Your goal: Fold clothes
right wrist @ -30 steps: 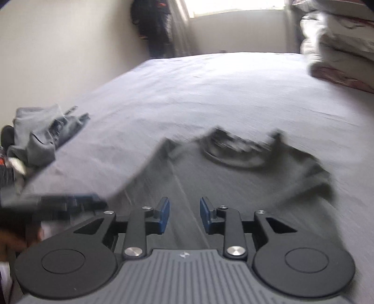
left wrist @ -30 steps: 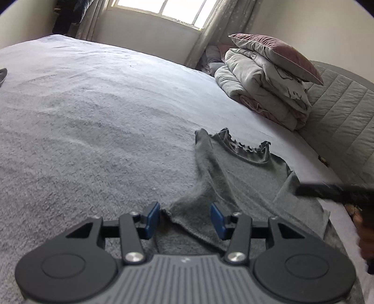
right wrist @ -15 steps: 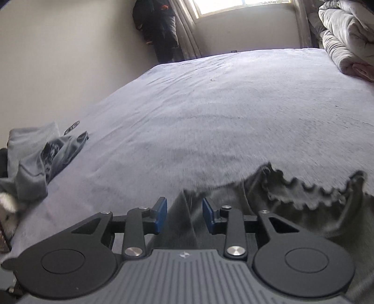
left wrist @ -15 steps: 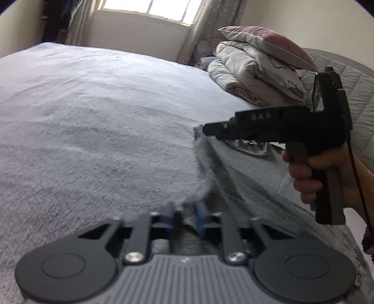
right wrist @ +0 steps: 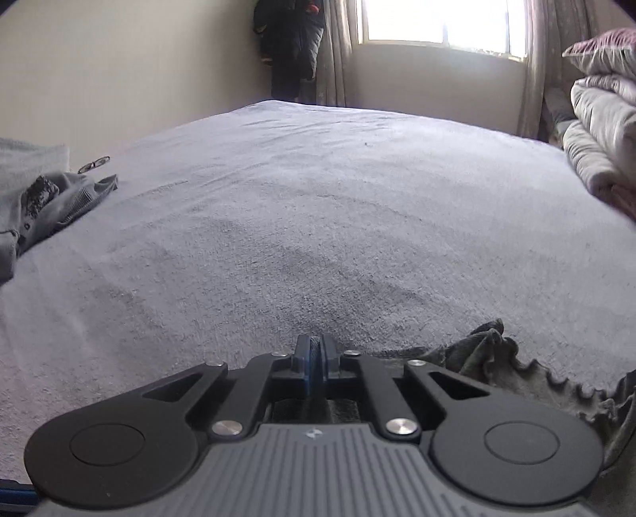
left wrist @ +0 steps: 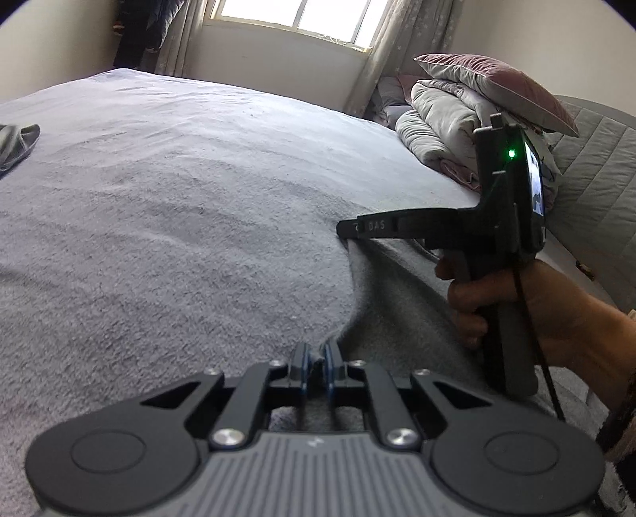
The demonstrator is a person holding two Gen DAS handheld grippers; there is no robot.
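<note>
Both grippers now bite the left edge of the grey top (left wrist: 397, 302) spread on the near right part of the bed (left wrist: 179, 222): the left gripper (left wrist: 316, 360), its jaws spread a second ago, pinches the near hem corner, while the right gripper (right wrist: 316, 360) has just been closing and now pinches the far corner beside the frilled neckline (right wrist: 528, 370). With that side held at two points, the next move is probably carrying it rightward over the top for a first fold.

Grey bed (left wrist: 179, 206), bright window (left wrist: 294, 20) (curtained)
</note>
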